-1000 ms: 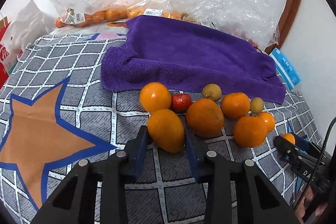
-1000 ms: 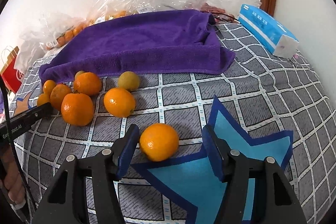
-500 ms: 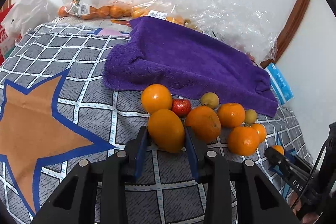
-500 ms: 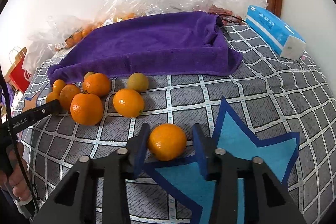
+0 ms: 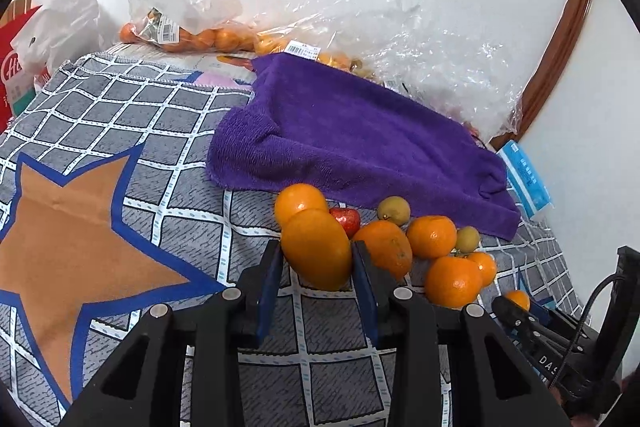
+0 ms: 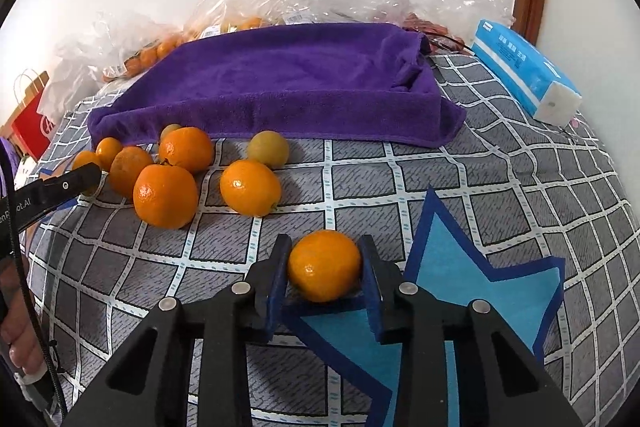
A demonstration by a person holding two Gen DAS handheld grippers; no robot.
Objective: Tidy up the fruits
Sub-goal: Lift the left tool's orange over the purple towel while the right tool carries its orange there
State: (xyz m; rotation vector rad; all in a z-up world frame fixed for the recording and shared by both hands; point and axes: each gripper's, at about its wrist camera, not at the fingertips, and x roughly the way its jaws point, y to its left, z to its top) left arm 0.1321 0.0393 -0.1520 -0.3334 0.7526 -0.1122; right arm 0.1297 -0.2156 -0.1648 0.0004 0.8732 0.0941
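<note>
My left gripper is shut on a large orange, held at the front of a cluster of loose fruit on the checked cloth. The cluster holds several oranges, a small red fruit and two yellow-green fruits. My right gripper is shut on a small orange that sits apart from the cluster, at the edge of the blue star print. A purple towel lies spread behind the fruit. The left gripper's finger shows at the left of the right wrist view.
Clear plastic bags with more oranges line the wall behind the towel. A blue tissue pack lies at the right and a red paper bag at the far left. A person's hand shows at the lower left.
The right gripper's jaws have closed from wide apart onto the small orange. The left gripper keeps its hold on the large orange and has tilted and rolled a little.
</note>
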